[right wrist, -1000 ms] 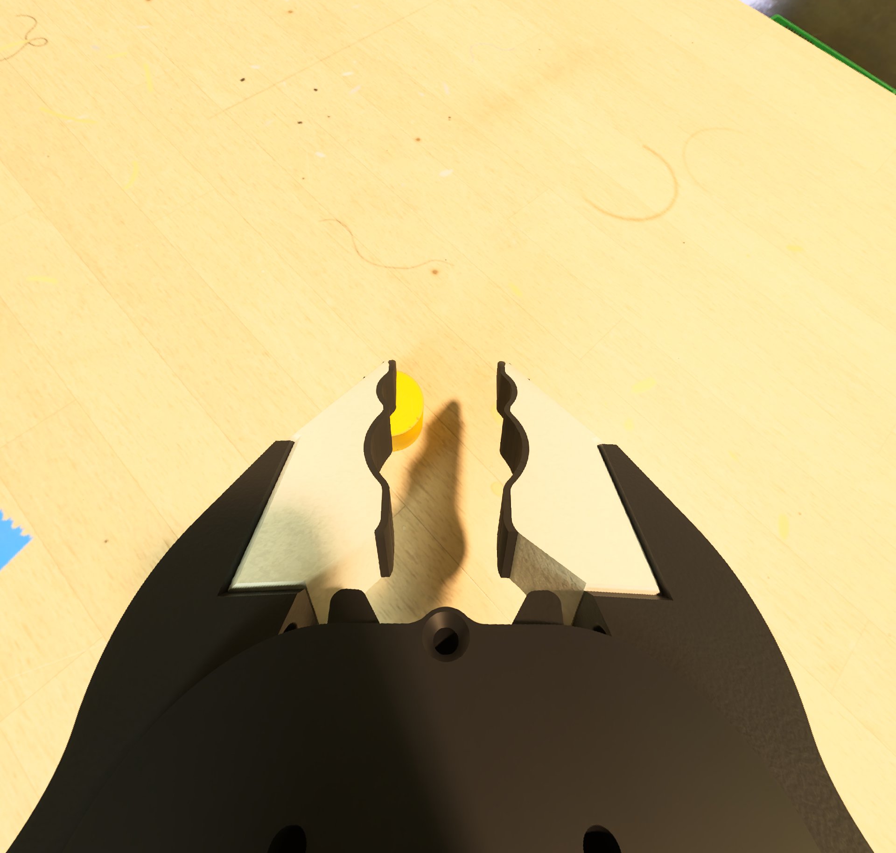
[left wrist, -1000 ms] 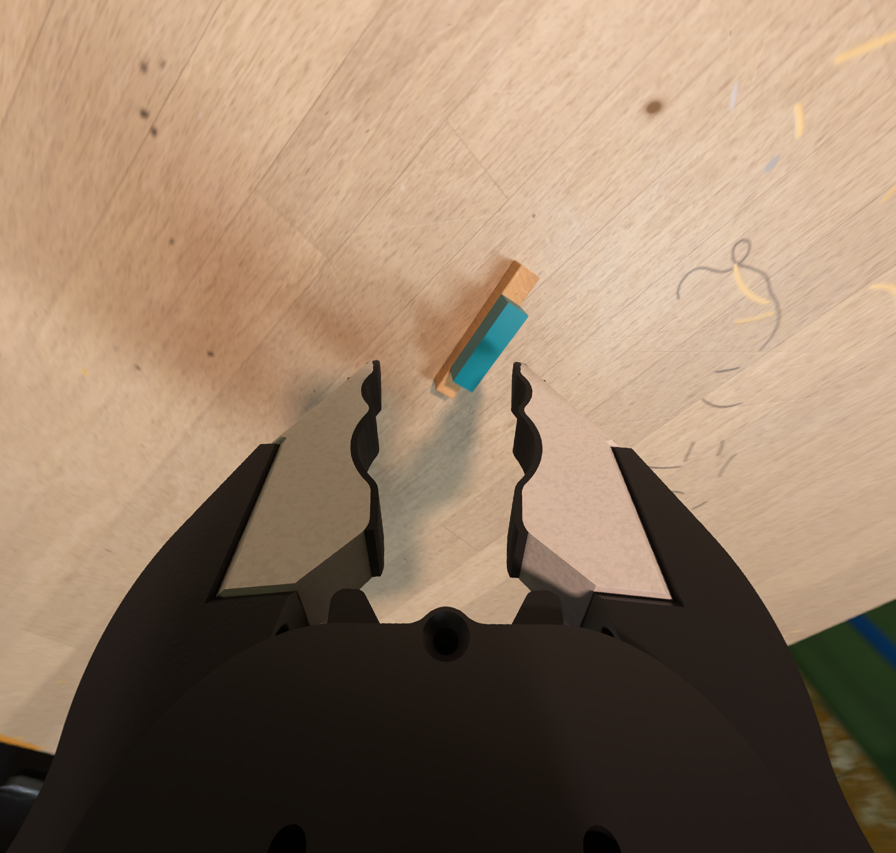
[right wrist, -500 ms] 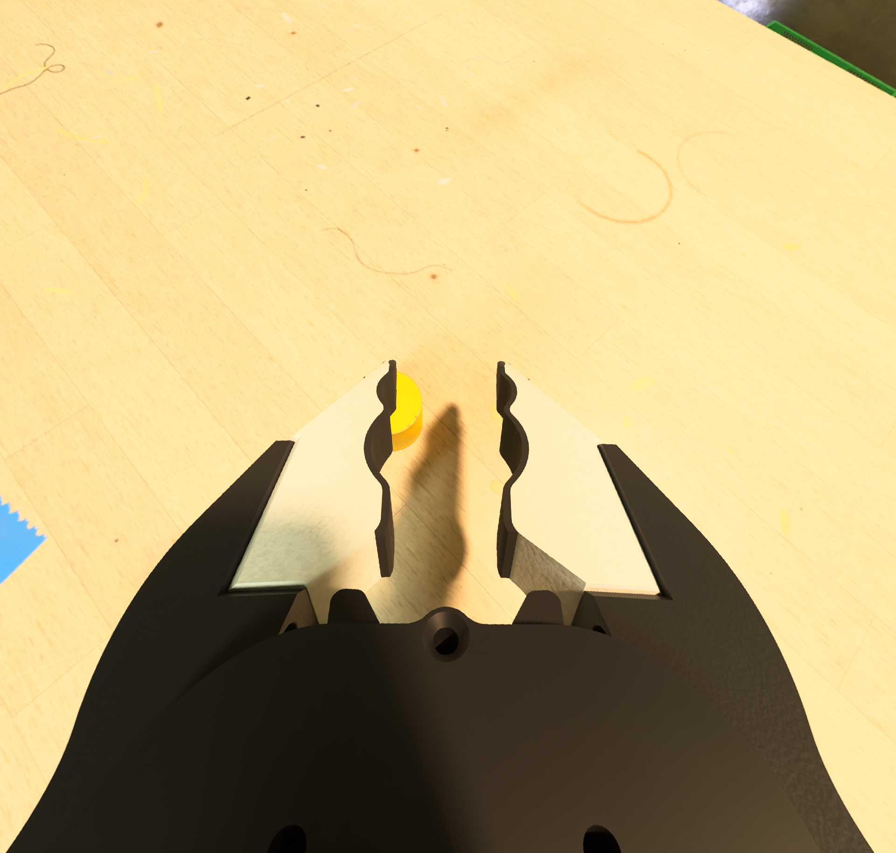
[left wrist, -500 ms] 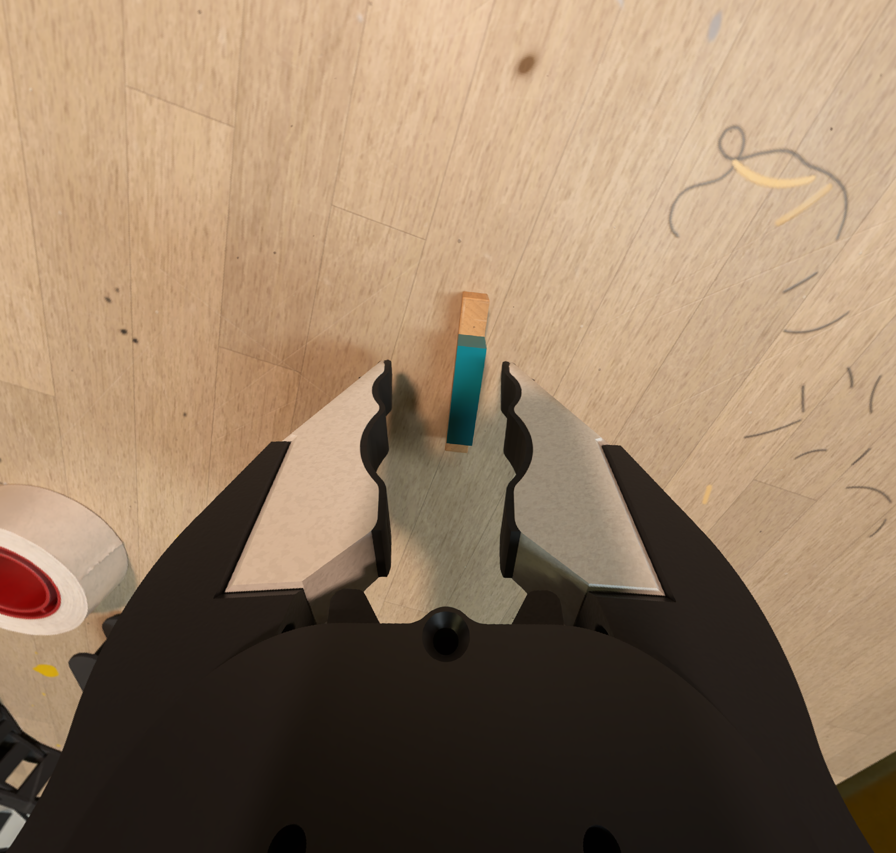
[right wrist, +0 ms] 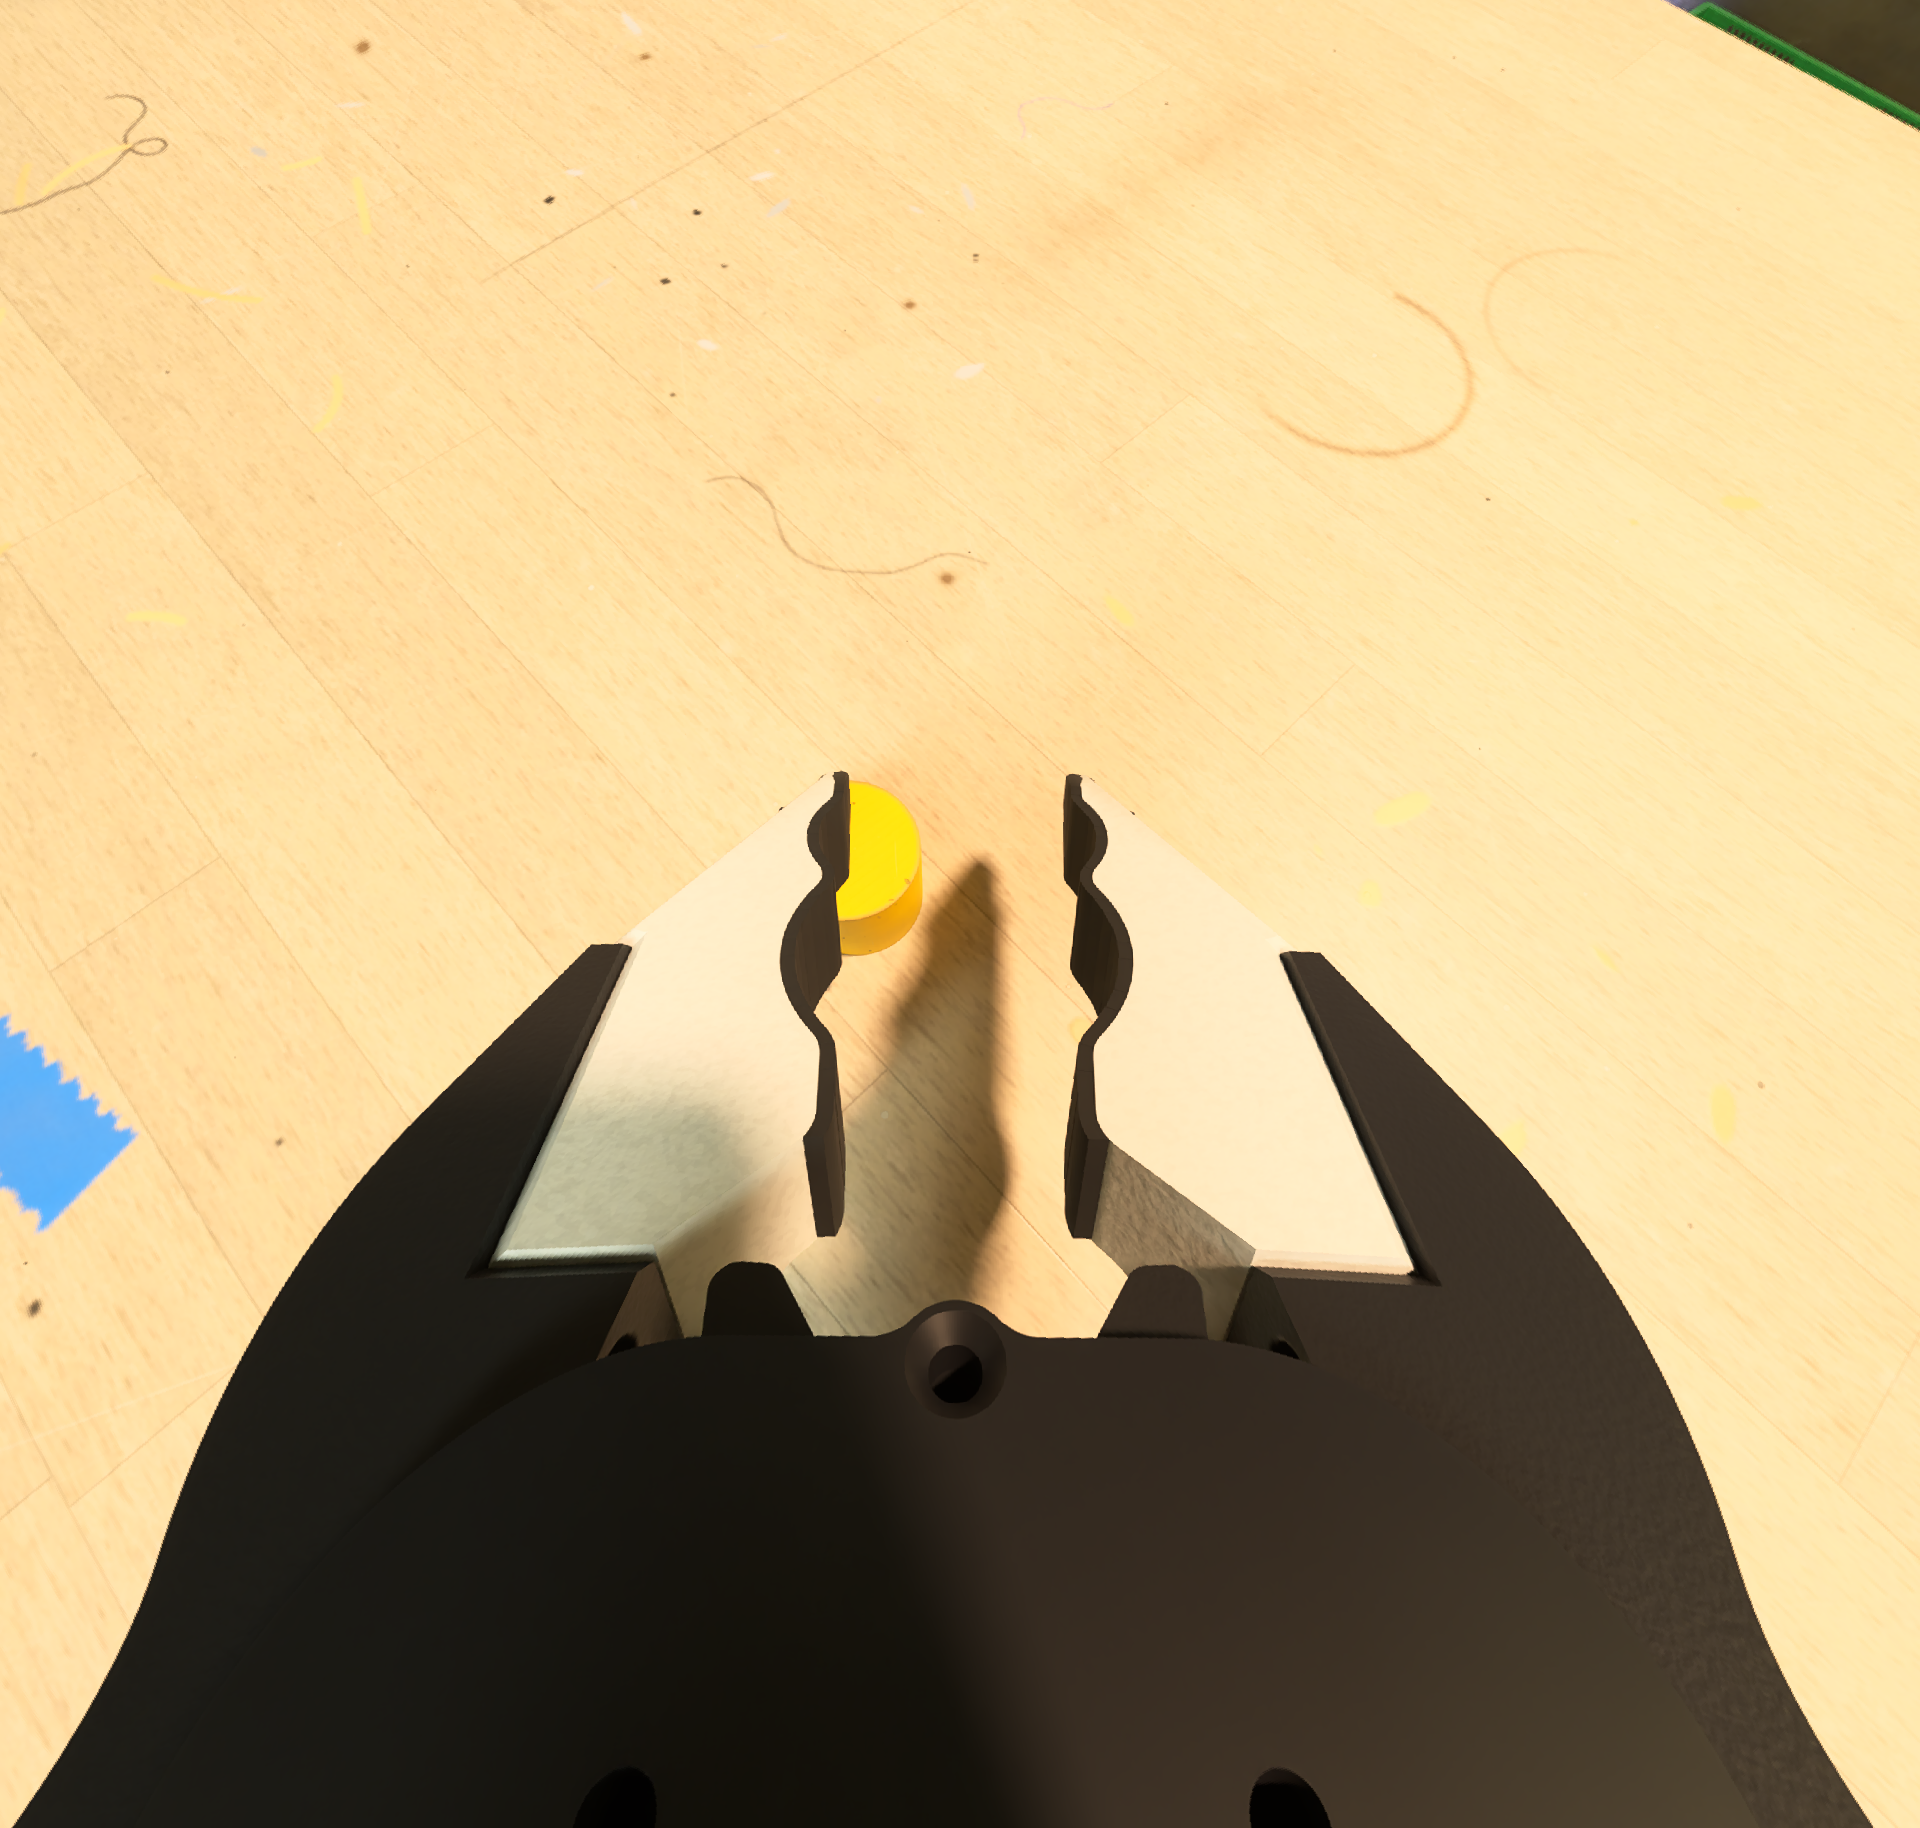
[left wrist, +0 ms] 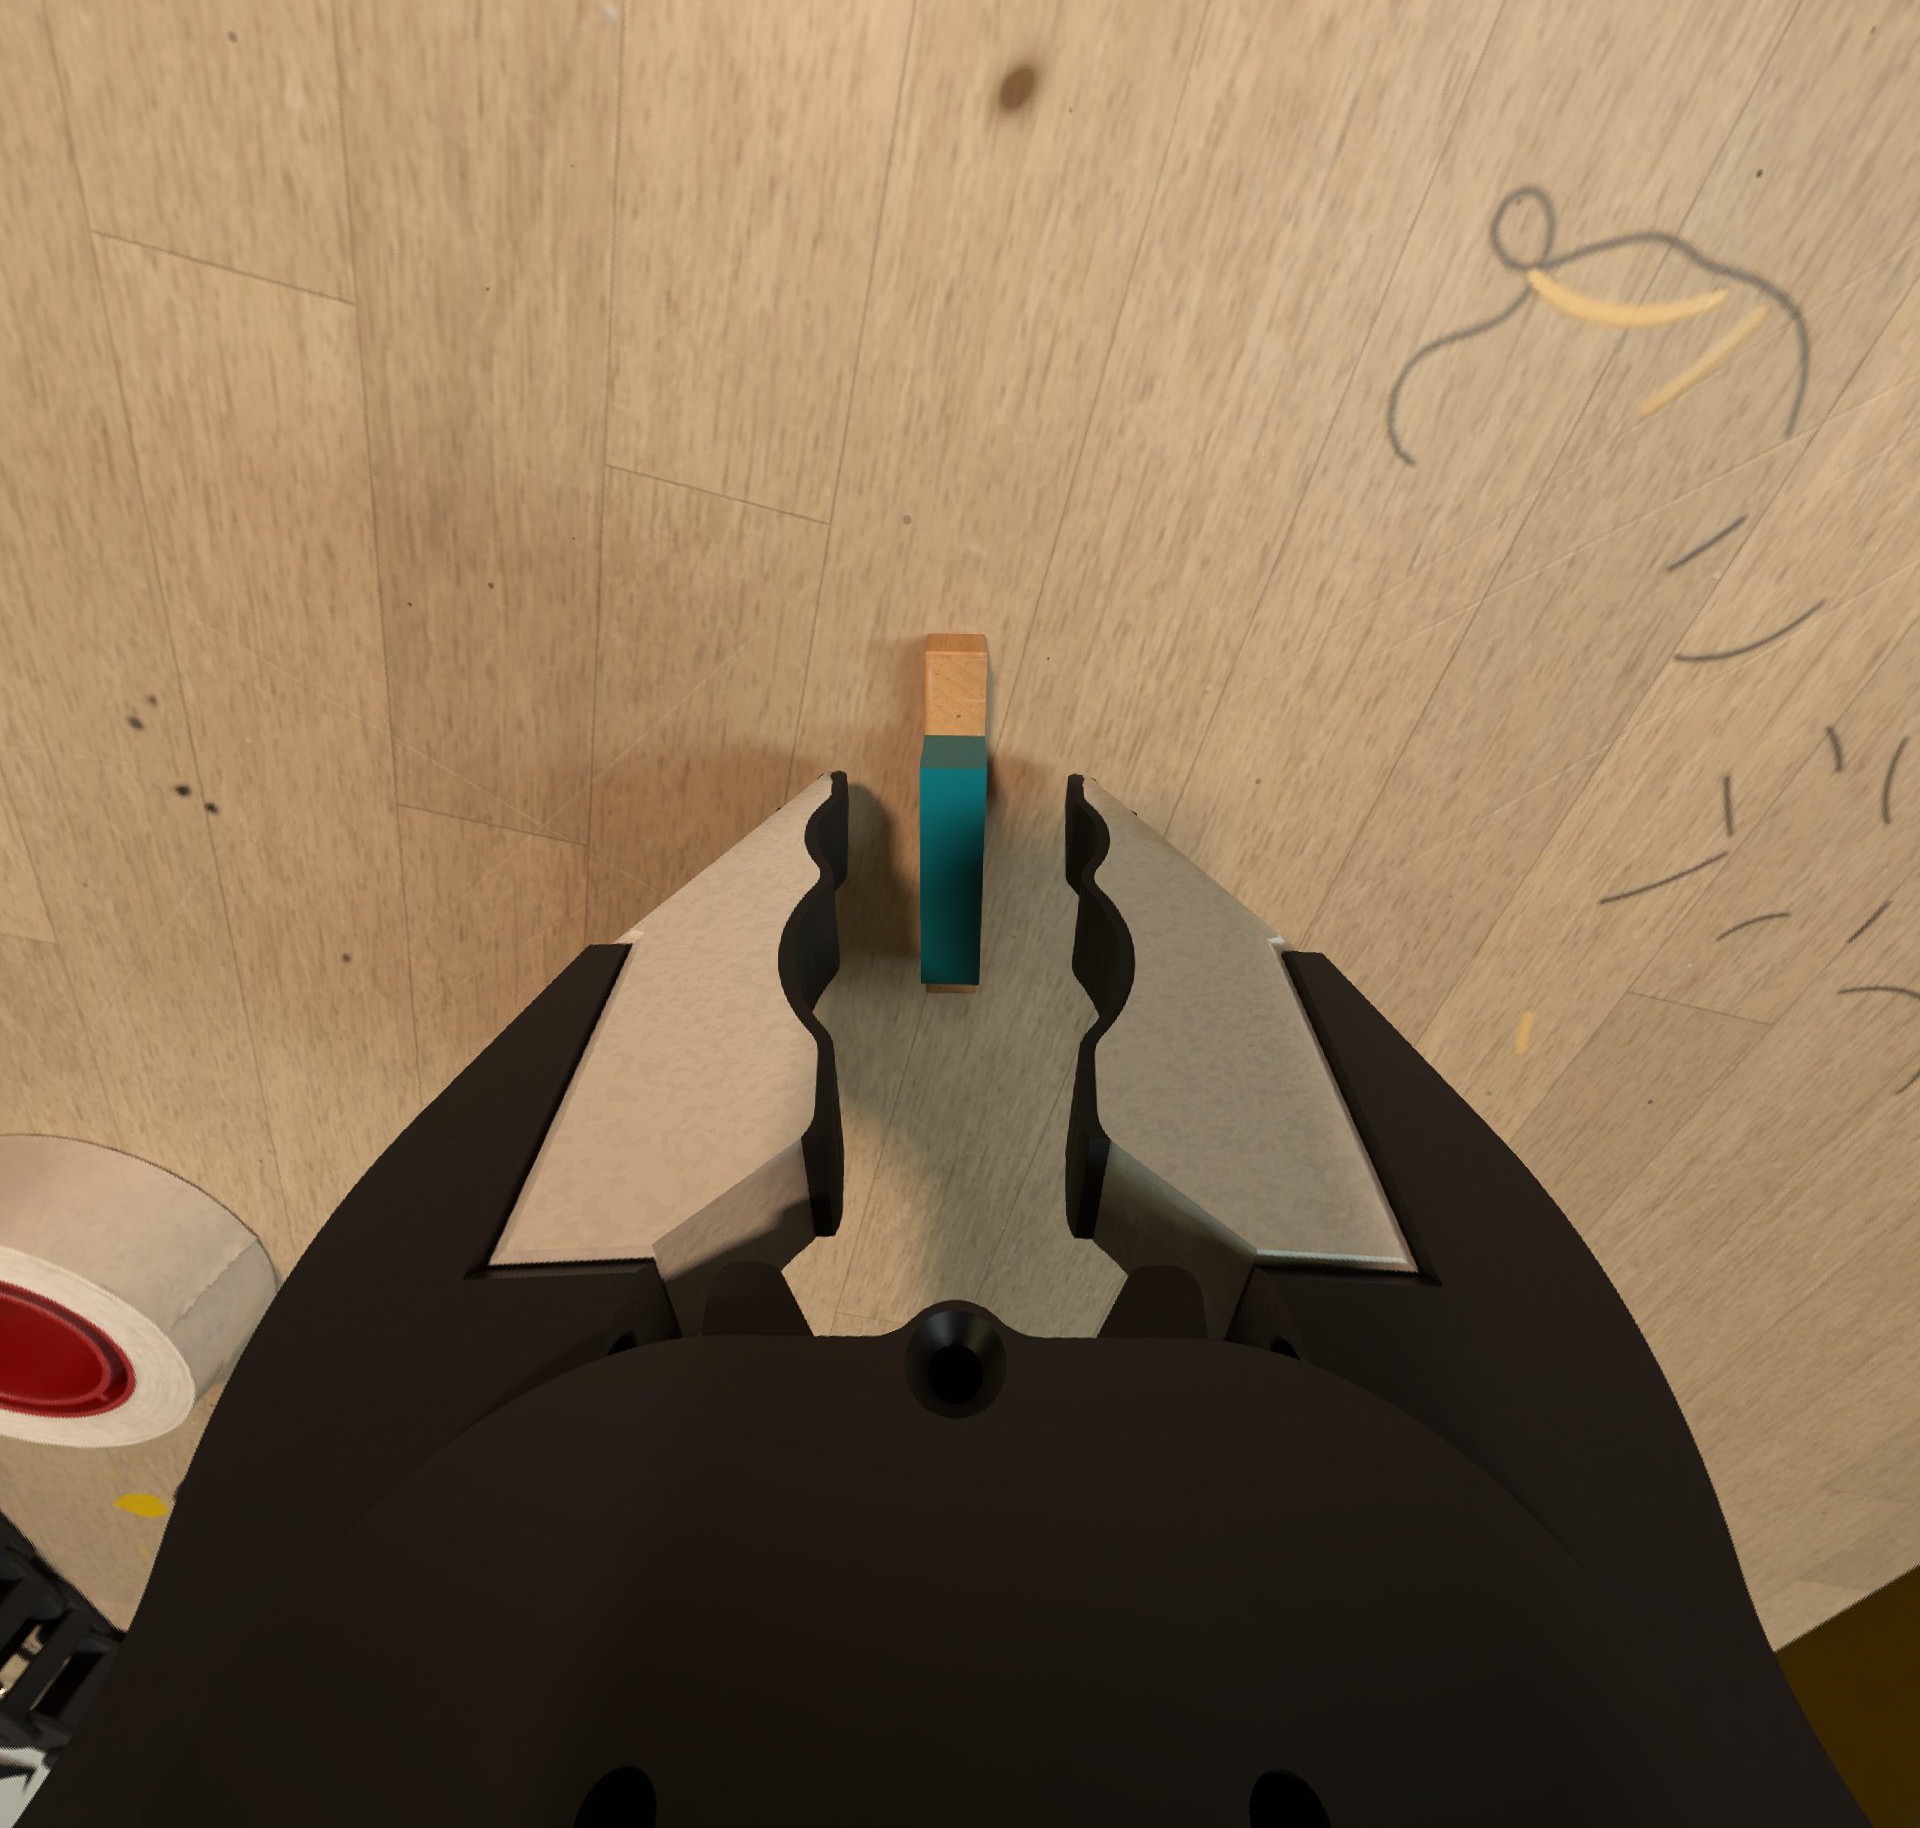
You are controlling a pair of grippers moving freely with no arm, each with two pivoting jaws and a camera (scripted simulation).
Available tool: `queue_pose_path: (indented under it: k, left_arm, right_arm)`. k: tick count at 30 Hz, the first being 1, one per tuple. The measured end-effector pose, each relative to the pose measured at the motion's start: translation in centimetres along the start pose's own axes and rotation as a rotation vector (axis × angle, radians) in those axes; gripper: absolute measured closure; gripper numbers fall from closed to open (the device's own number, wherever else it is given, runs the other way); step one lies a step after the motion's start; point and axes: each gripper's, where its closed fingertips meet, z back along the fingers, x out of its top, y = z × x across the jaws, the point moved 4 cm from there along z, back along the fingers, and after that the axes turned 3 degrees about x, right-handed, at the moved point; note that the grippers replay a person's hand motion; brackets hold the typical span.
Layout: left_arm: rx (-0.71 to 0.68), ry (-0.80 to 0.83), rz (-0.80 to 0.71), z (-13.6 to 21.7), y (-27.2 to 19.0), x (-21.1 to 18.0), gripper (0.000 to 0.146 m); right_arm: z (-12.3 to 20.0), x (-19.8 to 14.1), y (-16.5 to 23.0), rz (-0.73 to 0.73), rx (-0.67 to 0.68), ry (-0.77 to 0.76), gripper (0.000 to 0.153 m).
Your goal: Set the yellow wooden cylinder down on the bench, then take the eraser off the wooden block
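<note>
The yellow cylinder is seen resting on the bench beside the spread, empty right gripper, so that step looks done. The eraser is not yet taken: it lies on the wooden block, framed by the spread left gripper

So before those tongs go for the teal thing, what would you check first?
1. Yellow wooden cylinder set down on the bench: ok.
2. Right tongs open, cylinder released: ok.
3. Left tongs open: ok.
4. Teal eraser lined up between the left fingers: ok.
5. Eraser on the wooden block: ok.
6. Fingers low enough to grip the eraser alone: cannot tell.
</note>
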Motion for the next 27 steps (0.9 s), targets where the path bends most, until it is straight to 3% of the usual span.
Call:
queue_pose_path:
  k: [4, 7, 10, 19, 27]
  left_arm:
    - [0.009, 0.000, -0.010, 0.1, 0.1, -0.1, 0.104]
    - [0.051, 0.011, -0.016, 0.8, 0.2, -0.7, 0.124]
    - [0.055, 0.013, -0.013, 1.1, 0.1, -1.3, 0.134]
    - [0.018, -0.046, -0.035, 3.0, -1.3, -1.6, 0.135]
    - [0.188, -0.085, 0.027, 6.8, -0.8, -2.5, 0.135]
  right_arm:
    - [0.0, 0.0, 0.1, -0.001, 0.005, 0.000, 0.112]
    - [0.0, 0.0, 0.1, -0.002, 0.005, -0.004, 0.112]
    - [0.0, 0.0, 0.1, -0.002, 0.006, -0.004, 0.112]
    - [0.0, -0.1, 0.1, -0.002, 0.005, 0.002, 0.112]
    - [-0.1, -0.2, 0.1, 0.001, 0.004, 0.010, 0.112]
